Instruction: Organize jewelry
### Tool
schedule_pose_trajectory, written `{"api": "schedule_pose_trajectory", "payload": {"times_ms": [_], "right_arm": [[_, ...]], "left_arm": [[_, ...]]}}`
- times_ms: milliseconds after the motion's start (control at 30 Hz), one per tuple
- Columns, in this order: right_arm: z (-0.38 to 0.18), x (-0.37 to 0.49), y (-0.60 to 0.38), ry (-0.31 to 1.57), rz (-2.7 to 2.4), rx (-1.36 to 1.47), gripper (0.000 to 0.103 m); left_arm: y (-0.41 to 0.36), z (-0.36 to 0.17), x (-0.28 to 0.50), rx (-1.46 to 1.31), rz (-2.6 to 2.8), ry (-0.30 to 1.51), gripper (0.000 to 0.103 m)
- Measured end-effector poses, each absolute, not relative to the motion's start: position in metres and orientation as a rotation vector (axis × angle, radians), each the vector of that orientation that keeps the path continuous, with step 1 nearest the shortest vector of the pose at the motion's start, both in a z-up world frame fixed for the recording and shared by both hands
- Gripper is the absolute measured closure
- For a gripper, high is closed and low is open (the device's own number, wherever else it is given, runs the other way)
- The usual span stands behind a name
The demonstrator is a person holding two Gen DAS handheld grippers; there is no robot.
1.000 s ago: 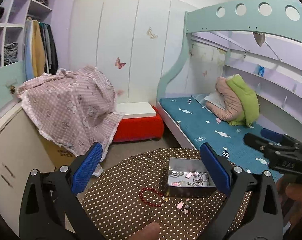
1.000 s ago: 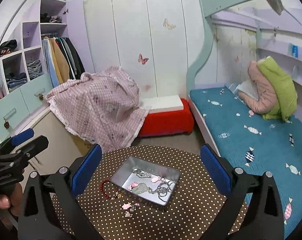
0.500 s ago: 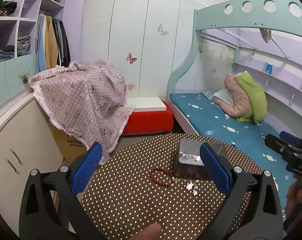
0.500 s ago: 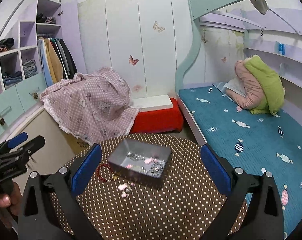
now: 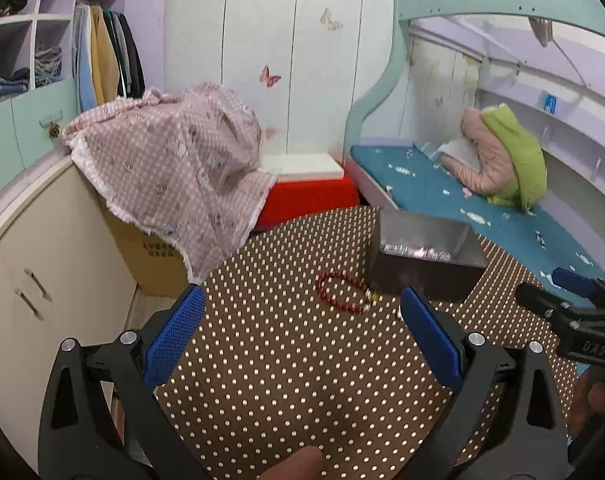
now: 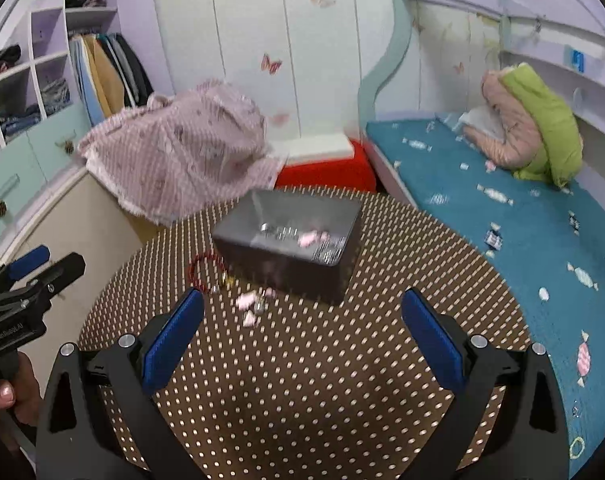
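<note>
A grey metal tin holding chains and pink pieces stands on a round brown polka-dot table. A red bead bracelet lies just left of the tin. Small pink jewelry pieces lie in front of the tin. My left gripper is open and empty, low over the table, short of the bracelet. My right gripper is open and empty, short of the pink pieces and the tin. Each gripper shows at the edge of the other's view.
A cabinet draped with a pink checked cloth stands left of the table. A red and white box sits behind it. A bed with a teal cover runs along the right, with a pink and green bundle.
Both grippers have come lower and closer to the table; the tin and bracelet now look larger and nearer. Both stay open and empty.
</note>
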State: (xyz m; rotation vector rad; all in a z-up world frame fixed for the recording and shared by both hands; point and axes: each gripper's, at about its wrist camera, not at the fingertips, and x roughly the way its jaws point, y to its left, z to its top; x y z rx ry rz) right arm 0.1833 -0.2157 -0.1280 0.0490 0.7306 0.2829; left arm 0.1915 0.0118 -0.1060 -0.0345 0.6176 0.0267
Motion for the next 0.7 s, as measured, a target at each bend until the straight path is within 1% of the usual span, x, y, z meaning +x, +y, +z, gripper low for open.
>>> {"api": "schedule_pose_trajectory", "payload": {"times_ms": [300, 400, 467, 533, 567, 633, 700], "right_arm": [[-0.168, 0.206, -0.189, 0.841, 0.328, 0.022, 0.008], [-0.178, 0.212, -0.181, 0.862, 0.345, 0.010, 0.011], [-0.185, 0.217, -0.175, 0.883, 0.359, 0.001, 0.016], [-0.192, 0.222, -0.170, 0.898, 0.367, -0.004, 0.026], [-0.195, 0.225, -0.168, 0.906, 0.372, -0.006, 0.029], [-0.199, 0.229, -0.164, 0.916, 0.377, -0.011, 0.039], [-0.202, 0.232, -0.161, 0.918, 0.387, -0.019, 0.043]], "left_arm": [[0.021, -0.136, 0.209, -0.040, 0.043, 0.689, 0.005], [0.025, -0.146, 0.217, -0.051, 0.045, 0.718, 0.005], [0.026, -0.150, 0.222, -0.055, 0.046, 0.730, 0.005], [0.026, -0.154, 0.226, -0.060, 0.045, 0.741, 0.005], [0.027, -0.156, 0.229, -0.061, 0.044, 0.746, 0.005], [0.026, -0.159, 0.233, -0.060, 0.046, 0.753, 0.005], [0.026, -0.160, 0.237, -0.059, 0.047, 0.757, 0.005]]}}
